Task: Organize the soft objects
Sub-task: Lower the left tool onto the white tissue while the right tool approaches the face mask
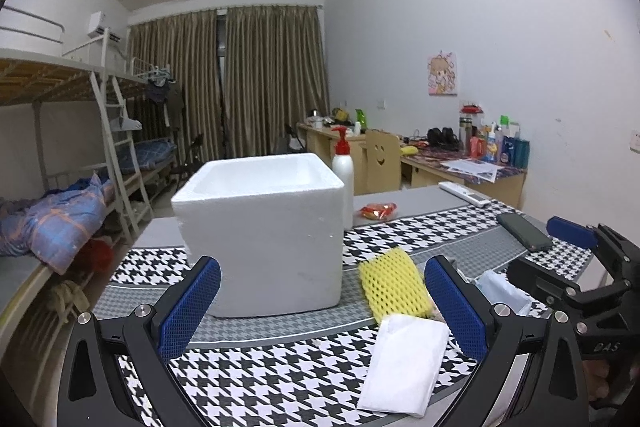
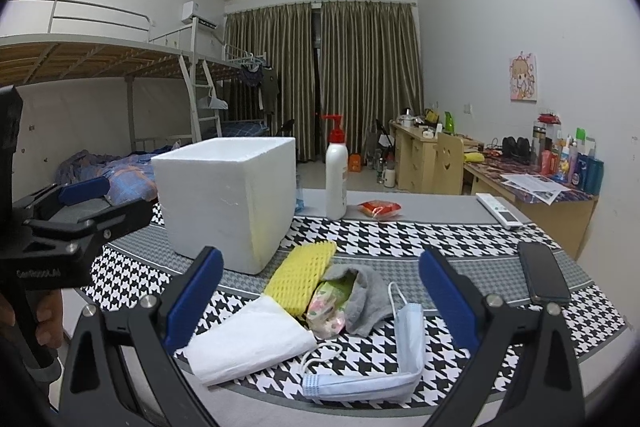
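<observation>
Two sets of tongs hover over a houndstooth-covered tabletop point(image 2: 400, 239) in a dorm room. Left tongs point(image 1: 322, 301) stand wide open w/ nothing between the blue pads; right tongs point(image 2: 320, 291) likewise spread, empty.

Center-left in both views: a white foam box point(image 1: 264, 239), open-topped, upright, its near bottom edge close to the left tongs' tips. Just right of it, a yellow foam net sleeve point(image 2: 302, 277) lies flat, its far end touching or nearly touching the box's corner. A white cloth pouch point(image 2: 248, 343) overlaps the sleeve's near end, lower center of frame. Right of the sleeve, a floral tissue pack point(image 2: 328, 311) sits tucked partly under a gray sock point(image 2: 366, 293). A blue face mask point(image 2: 408, 351) lies folded at the lower right of the pile, ear loops trailing twd the pouch; its fold sits near the cloth's front edge.

Behind the box, a white pump bottle point(image 2: 336, 179) w/ red top stands upright; a red snack packet point(image 2: 379, 209) lies beside it on bare gray tabletop. A remote point(image 2: 498, 211) and a dark phone point(image 2: 542, 277) rest along the right edge, well apart from the pile.

Open room: the houndstooth strip btwn pile and phone, plus the gray band behind the sleeve. A bunk bed point(image 2: 100, 55) fills the upper left.
</observation>
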`<state>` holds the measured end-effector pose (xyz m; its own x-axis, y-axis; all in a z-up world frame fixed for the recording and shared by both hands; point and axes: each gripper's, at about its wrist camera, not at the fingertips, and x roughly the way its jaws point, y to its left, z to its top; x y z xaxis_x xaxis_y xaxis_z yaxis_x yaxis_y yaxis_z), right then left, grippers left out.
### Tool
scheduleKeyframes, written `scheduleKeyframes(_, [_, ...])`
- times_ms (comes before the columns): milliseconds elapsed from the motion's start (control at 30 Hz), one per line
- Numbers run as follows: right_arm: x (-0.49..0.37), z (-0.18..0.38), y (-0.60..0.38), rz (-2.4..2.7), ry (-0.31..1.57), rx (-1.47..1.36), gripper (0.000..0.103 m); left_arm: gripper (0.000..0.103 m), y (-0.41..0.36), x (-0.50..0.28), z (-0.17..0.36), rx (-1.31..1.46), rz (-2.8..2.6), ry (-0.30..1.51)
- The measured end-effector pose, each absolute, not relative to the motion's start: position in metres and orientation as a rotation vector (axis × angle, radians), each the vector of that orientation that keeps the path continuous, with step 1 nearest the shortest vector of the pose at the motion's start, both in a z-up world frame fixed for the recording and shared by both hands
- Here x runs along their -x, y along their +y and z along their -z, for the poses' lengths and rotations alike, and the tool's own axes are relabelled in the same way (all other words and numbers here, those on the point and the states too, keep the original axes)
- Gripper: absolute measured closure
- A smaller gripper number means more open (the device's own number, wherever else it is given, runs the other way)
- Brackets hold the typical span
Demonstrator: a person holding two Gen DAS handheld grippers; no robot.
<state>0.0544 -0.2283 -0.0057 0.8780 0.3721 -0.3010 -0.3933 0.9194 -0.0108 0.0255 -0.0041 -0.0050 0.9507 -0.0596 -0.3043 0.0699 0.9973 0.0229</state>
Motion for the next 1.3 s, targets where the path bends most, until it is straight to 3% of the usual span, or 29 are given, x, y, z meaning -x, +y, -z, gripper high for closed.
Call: scheduleKeyframes(1300, [-0.107, 0.041, -0.230, -0.324, 0.515, 0.076, 0.003, 0.001, -0.031, -0.066, 0.072, -0.054, 0.234, 0.610])
